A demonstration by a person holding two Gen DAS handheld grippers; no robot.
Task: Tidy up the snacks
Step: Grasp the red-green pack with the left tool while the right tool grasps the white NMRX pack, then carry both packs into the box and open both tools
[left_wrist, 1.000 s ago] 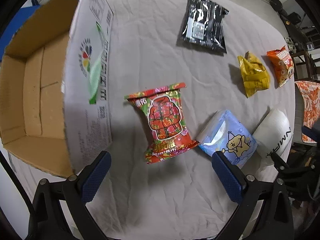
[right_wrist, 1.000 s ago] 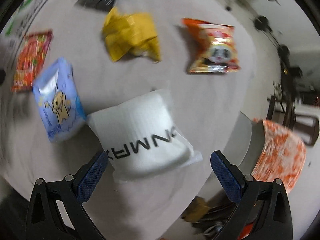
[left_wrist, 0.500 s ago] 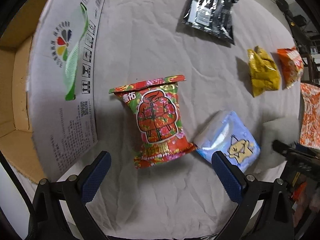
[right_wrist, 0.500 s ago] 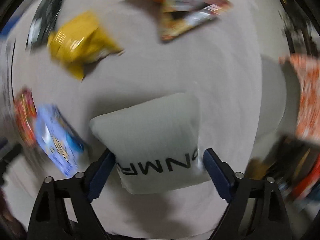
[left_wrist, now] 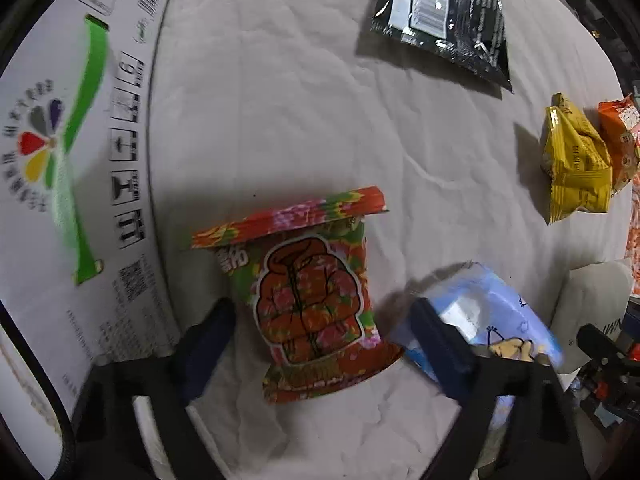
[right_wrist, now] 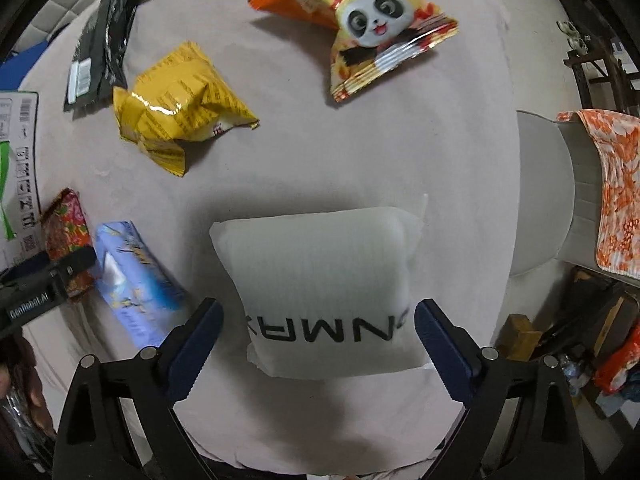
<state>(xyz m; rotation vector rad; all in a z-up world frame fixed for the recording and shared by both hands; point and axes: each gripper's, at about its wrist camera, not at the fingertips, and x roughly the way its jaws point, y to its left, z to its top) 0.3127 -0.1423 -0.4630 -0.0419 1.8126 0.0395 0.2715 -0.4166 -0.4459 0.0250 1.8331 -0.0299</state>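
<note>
Firstly, the counter (left_wrist: pixel 304 92) is covered with a wrinkled pale cloth and carries all the snacks. At its left edge stands the cardboard box (left_wrist: pixel 60 168), with its white printed side facing up toward the left wrist camera; the inside of the box is not visible. Far from the box lies the black packet (left_wrist: pixel 444 20), flat on the cloth. The white packet (right_wrist: pixel 324 292) with black letters lies between the wide-open fingers of the right gripper (right_wrist: pixel 316 320), and I cannot tell if the fingers touch it. The red flower packet (left_wrist: pixel 312 292) lies just beside the box, between the wide-open fingers of the left gripper (left_wrist: pixel 320 320), with a gap on both sides. The light blue packet (left_wrist: pixel 488 320) lies just to the right of it, and the right finger (left_wrist: pixel 440 344) of the left gripper partly hides it. The panda packet (right_wrist: pixel 372 28) and the crumpled yellow packet (right_wrist: pixel 180 112) lie further away, apart from each other. Beside the counter stands a chair (right_wrist: pixel 548 184) with an orange flowered cloth (right_wrist: pixel 616 188) over it
</note>
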